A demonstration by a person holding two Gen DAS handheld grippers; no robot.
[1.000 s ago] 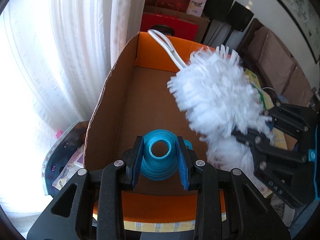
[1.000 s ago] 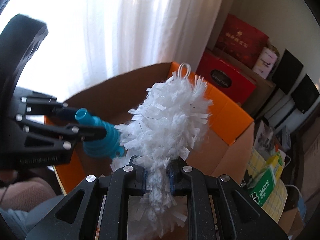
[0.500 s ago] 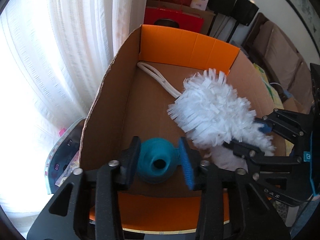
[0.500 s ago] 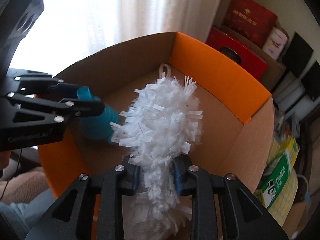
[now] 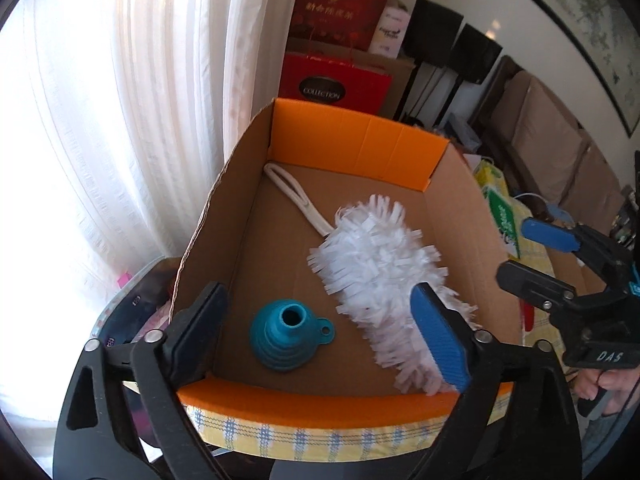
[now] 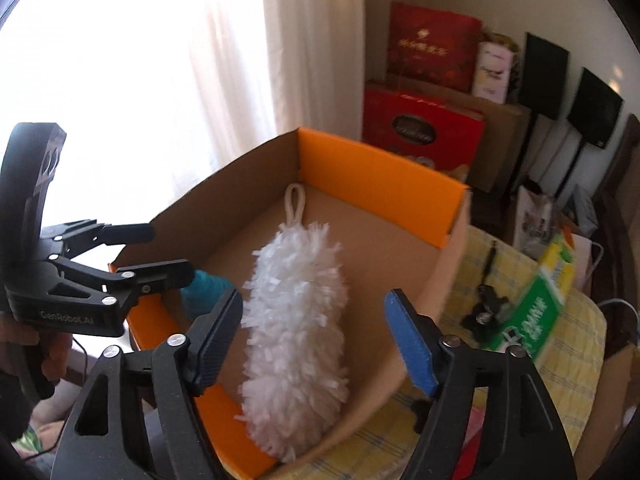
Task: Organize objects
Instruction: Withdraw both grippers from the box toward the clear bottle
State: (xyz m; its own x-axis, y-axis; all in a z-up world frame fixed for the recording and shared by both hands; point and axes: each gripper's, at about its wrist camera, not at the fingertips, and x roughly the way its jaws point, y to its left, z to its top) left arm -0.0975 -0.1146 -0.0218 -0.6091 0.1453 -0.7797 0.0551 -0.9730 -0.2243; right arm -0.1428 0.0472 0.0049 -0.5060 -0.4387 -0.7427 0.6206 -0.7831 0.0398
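Observation:
A cardboard box (image 5: 356,148) with orange end walls sits on a yellow checked cloth. Inside it lie a teal collapsible funnel (image 5: 286,338) at the near left and a white fluffy duster (image 5: 384,276) with a white loop handle (image 5: 292,196). My left gripper (image 5: 320,336) is open and empty above the box's near edge. My right gripper (image 6: 316,344) is open and empty above the duster (image 6: 296,336); it also shows in the left wrist view (image 5: 540,256), right of the box. The funnel (image 6: 208,286) is partly hidden in the right wrist view.
White curtains (image 5: 120,120) hang left of the box. Red gift boxes (image 5: 332,80) and black speakers (image 5: 472,56) stand behind it. A green and yellow packet (image 6: 540,312) and a small black object (image 6: 486,308) lie on the cloth right of the box (image 6: 376,180).
Both grippers opened and drew back upward. The funnel and the duster were let go and now lie on the box floor.

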